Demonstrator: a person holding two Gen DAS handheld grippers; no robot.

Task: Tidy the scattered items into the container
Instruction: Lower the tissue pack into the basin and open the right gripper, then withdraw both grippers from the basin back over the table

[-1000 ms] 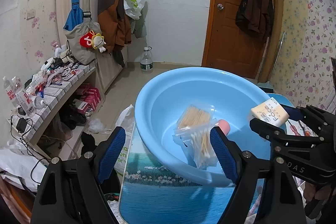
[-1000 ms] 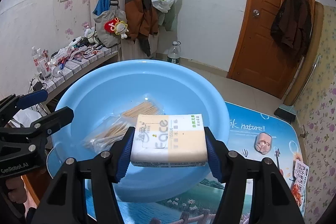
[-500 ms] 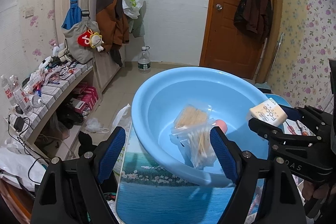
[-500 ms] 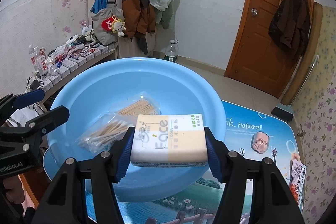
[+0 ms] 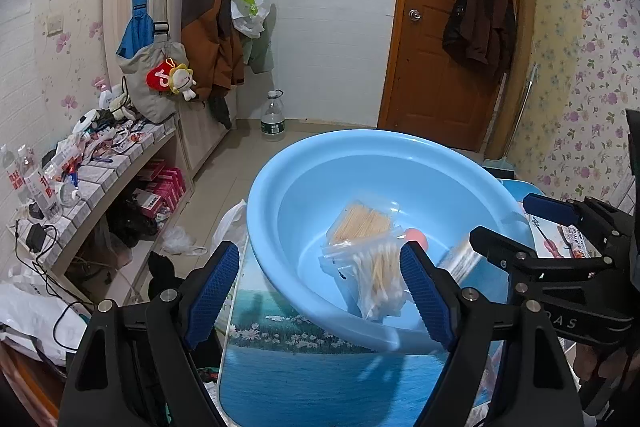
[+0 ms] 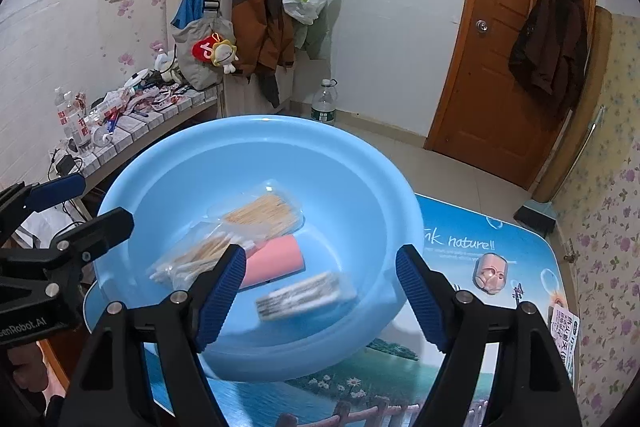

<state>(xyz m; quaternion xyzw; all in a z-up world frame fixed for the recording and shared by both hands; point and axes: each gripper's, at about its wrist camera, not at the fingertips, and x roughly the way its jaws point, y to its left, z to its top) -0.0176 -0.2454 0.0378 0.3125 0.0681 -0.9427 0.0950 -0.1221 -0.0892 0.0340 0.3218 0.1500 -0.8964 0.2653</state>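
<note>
A light blue basin (image 6: 384,187) stands on the picture-printed table; it also shows in the left wrist view (image 5: 280,187). Inside lie a bag of toothpicks (image 6: 264,213), a bag of cotton swabs (image 6: 192,259), a pink roll (image 6: 272,263) and a tissue pack (image 6: 304,295), blurred as it drops. My right gripper (image 6: 320,295) is open and empty above the basin's near side. My left gripper (image 5: 320,291) is open and empty at the basin's left rim. The swab bag (image 5: 380,279) shows between its fingers.
A small flesh-coloured toy (image 6: 492,273) and a printed packet (image 6: 562,323) lie on the table right of the basin. A cluttered tiled shelf (image 5: 92,167) runs along the left wall. A water bottle (image 5: 273,117) stands on the floor by the door.
My right gripper has opened and let go of the tissue pack, which has dropped into the basin. My left gripper has stayed open and barely moved.
</note>
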